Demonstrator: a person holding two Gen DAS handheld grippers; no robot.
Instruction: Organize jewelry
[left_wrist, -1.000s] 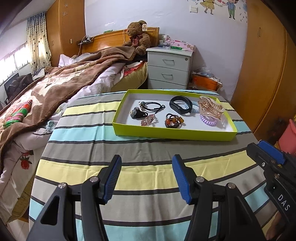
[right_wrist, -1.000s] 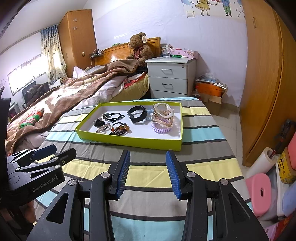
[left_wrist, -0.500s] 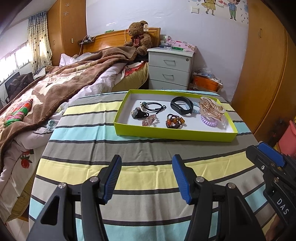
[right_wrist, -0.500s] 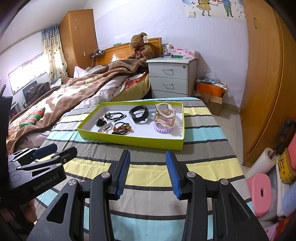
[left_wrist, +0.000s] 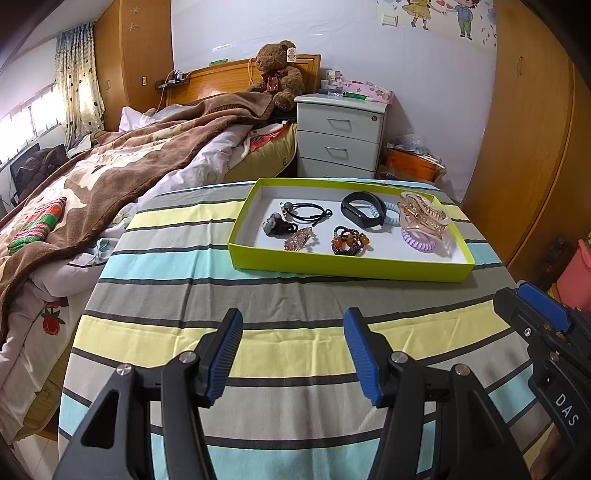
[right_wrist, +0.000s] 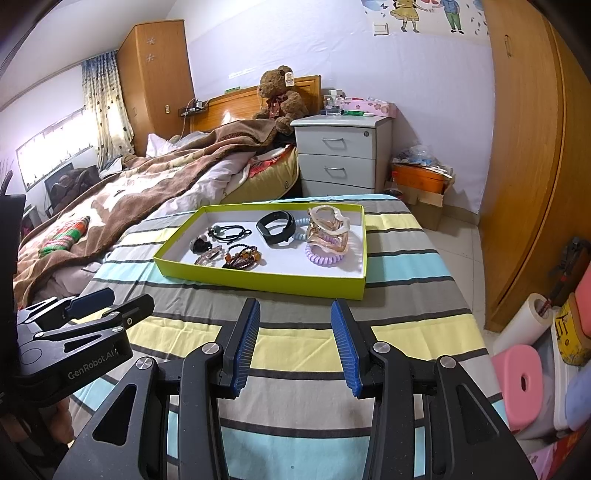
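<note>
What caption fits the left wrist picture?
Open left gripper hovers over striped tablecloth, facing a green tray of jewelry.

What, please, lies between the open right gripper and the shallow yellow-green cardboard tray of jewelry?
Only bare striped tablecloth lies between the right gripper and the tray; the right wrist view shows this.

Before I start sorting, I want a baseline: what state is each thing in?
left gripper: open, empty, above the striped cloth.
right gripper: open, empty.
green tray: lidless, jewelry inside.
black wristband: closed loop, lying in the tray.
claw hair clip: resting on the purple coil hair tie.
beaded bracelet: bunched up.
nightstand: drawers shut.
</note>
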